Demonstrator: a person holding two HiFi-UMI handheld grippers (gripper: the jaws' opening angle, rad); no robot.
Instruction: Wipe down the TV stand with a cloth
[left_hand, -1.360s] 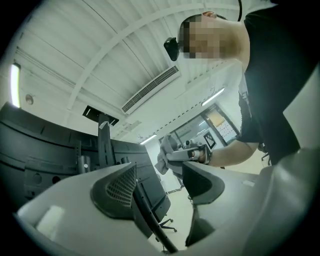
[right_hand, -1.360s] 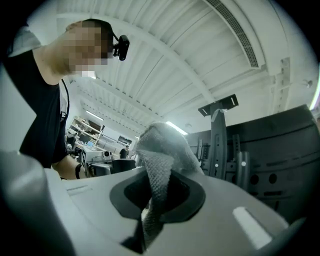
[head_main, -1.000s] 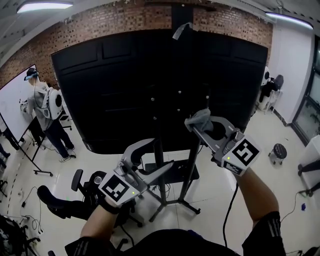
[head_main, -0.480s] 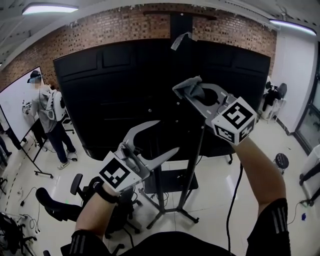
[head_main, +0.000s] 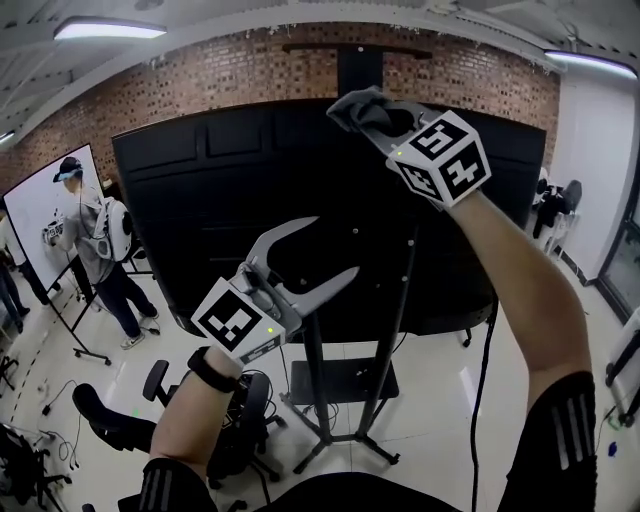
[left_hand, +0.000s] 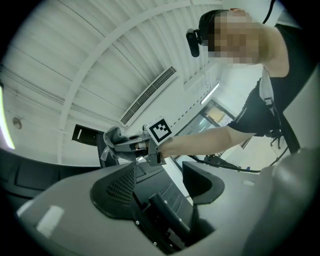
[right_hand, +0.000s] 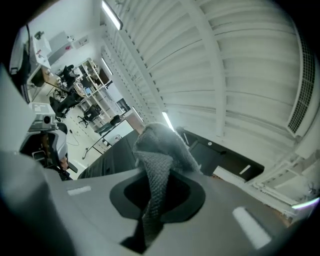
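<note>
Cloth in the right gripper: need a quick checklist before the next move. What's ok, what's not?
1. Grip: ok. The grey cloth is pinched in the right gripper jaws.
2. Cloth overhang: ok. A bunch of it sticks out past the jaw tips.
3. Left gripper: ok. Its jaws are apart and empty, and it sits lower and to the left of the right one.
4. Contact with the stand: cannot tell. The cloth is up by the top edge of the black TV panel, near the stand column.
5. Bystander: ok. A person stands far off by the whiteboard.
</note>
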